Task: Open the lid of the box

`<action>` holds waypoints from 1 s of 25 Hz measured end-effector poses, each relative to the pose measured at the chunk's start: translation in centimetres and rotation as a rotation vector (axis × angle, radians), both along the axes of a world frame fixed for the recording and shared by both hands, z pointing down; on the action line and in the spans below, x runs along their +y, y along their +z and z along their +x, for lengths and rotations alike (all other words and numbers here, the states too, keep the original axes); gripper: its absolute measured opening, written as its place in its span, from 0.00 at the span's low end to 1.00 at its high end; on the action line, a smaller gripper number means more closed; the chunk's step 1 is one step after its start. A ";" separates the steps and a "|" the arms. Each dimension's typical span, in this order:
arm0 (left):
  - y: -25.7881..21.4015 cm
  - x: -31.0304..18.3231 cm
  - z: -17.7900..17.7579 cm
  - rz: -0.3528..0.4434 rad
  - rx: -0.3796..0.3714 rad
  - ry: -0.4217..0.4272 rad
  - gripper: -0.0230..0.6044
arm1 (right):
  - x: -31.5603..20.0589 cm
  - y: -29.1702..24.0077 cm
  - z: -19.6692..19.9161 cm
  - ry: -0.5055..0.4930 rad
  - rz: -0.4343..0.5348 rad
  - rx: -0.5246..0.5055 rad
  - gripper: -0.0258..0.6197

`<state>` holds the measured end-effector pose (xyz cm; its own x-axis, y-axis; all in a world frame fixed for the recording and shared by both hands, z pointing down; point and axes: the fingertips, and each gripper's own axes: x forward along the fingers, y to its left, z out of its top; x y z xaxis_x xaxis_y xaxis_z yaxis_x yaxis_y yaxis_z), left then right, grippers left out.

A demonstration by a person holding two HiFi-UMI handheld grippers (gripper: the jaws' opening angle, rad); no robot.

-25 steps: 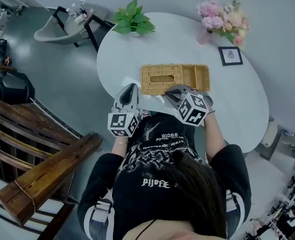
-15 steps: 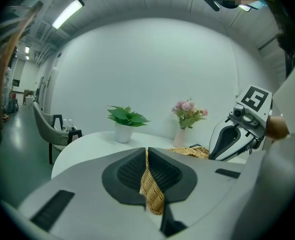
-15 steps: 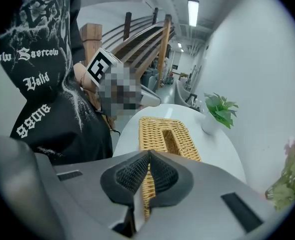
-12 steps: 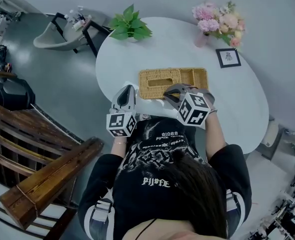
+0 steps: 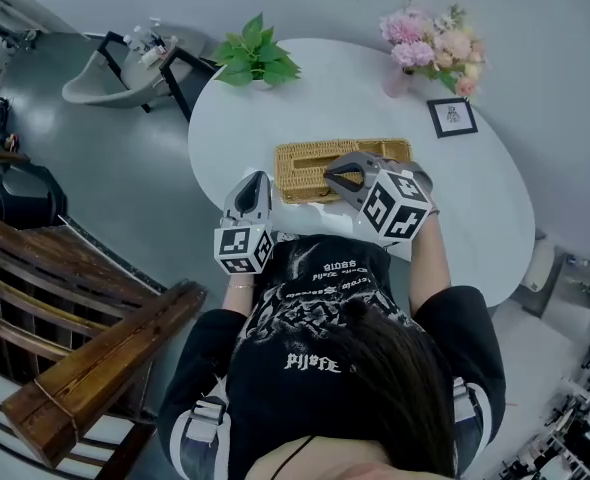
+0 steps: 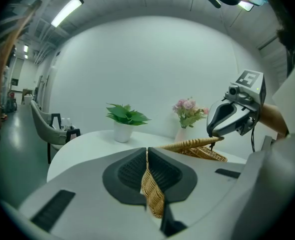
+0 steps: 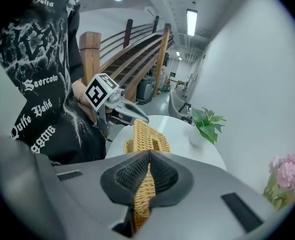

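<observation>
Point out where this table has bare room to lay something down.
Widest bare patch: the table right of the wicker box, below the picture frame. Also free: the strip between plant and flowers. Crowded: the near edge, where the left gripper clamps the box and the right gripper its lid.

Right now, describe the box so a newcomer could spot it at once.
On the white oval table, look at the near edge before the person. The flat wicker box lies there, gripped by the left tool, its lid by the right tool. It alone is woven; plant, flowers and framed picture stand farther back.
</observation>
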<state>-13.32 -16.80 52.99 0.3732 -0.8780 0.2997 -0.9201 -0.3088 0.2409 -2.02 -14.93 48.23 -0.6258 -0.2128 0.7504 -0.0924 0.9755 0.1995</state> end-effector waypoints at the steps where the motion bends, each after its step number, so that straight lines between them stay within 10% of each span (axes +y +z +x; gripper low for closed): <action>1: 0.0 0.0 0.0 -0.002 0.002 -0.001 0.08 | -0.3 -0.4 0.0 0.001 0.005 -0.004 0.09; 25: 0.5 0.3 1.4 -0.018 -0.020 0.060 0.08 | -6.8 -4.7 -0.5 0.000 0.126 -0.031 0.09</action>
<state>-11.91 -16.51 53.49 0.4185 -0.8487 0.3232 -0.9049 -0.3593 0.2283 -2.47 -21.76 43.49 -0.6482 -0.3044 0.6980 -0.1004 0.9428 0.3178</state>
